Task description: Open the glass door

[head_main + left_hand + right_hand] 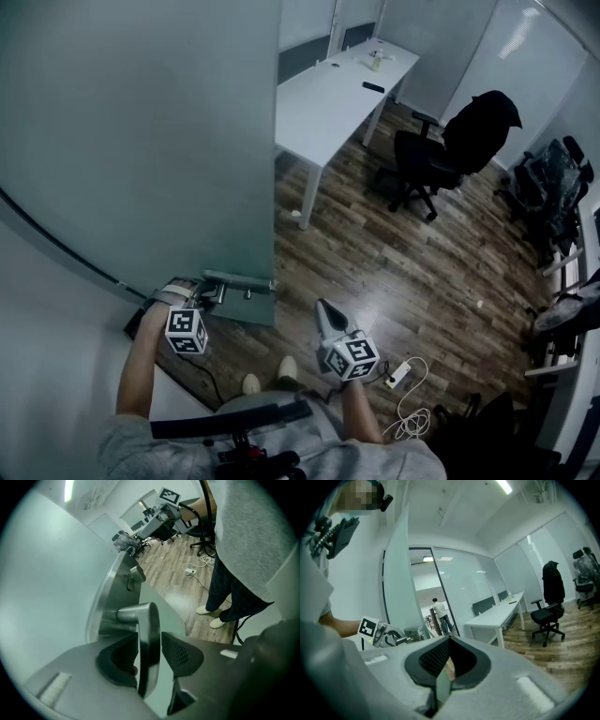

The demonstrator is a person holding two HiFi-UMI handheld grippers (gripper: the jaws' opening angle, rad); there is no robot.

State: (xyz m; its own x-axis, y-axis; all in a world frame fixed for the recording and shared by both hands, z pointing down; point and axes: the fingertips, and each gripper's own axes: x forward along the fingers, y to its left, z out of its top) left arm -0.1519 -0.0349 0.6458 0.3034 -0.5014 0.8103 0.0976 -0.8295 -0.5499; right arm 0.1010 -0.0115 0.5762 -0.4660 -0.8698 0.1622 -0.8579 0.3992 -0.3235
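Observation:
The frosted glass door (141, 141) stands ajar, its free edge toward the room. On that edge sits a metal lever handle (234, 278). In the left gripper view the lever (149, 620) stands upright between the two black pads of my left gripper (150, 644); a thin gap shows on the right side, so the jaws are open around it. My right gripper (323, 309) hovers over the wood floor to the right of the door, apart from it. Its pads (440, 656) meet at the tips with nothing held, and the door's edge (401, 583) rises in front of it.
A long white desk (328, 94) and a black office chair (450, 150) with a jacket stand beyond the door. More chairs (553, 187) line the right wall. A power strip with white cable (398, 375) lies near my feet (253, 382). A person (439, 613) stands far down the corridor.

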